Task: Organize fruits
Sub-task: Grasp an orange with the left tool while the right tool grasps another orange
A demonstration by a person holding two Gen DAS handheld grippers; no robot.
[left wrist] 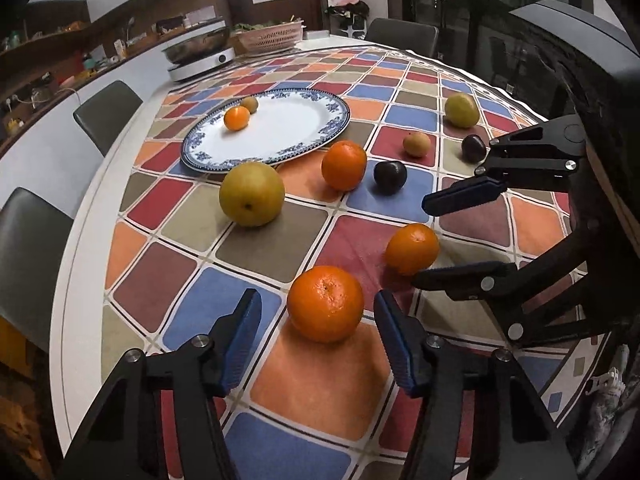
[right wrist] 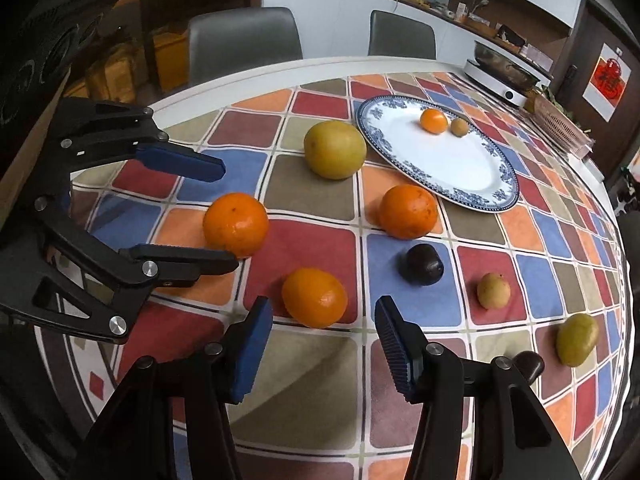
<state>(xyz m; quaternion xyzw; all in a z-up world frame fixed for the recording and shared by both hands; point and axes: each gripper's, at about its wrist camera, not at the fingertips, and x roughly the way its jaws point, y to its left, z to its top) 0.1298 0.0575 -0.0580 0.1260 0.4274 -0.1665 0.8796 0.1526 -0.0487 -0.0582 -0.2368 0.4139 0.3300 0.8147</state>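
A blue-rimmed white plate (left wrist: 288, 128) (right wrist: 440, 160) holds a small orange (left wrist: 237, 118) and a small brown fruit (left wrist: 249, 104). Loose on the checked tablecloth lie a big yellow pear (left wrist: 252, 194) (right wrist: 335, 150), an orange (left wrist: 344, 165) (right wrist: 408, 211), dark plums (left wrist: 390, 176) (right wrist: 425, 264) and smaller fruits. My left gripper (left wrist: 318, 308) (right wrist: 229, 217) is open, its blue pads flanking the near orange (left wrist: 325, 303) (right wrist: 236, 224) with small gaps. My right gripper (right wrist: 323, 304) (left wrist: 420, 240) is open astride another orange (right wrist: 314, 297) (left wrist: 412, 248), pads not touching.
A second plum (left wrist: 474, 148), a small tan fruit (left wrist: 417, 145) and a yellow-green fruit (left wrist: 462, 110) lie to the right. An induction cooker with a pot (left wrist: 200, 58) and a pink basket (left wrist: 272, 36) stand at the far end. Grey chairs (left wrist: 106, 114) line the table's edge.
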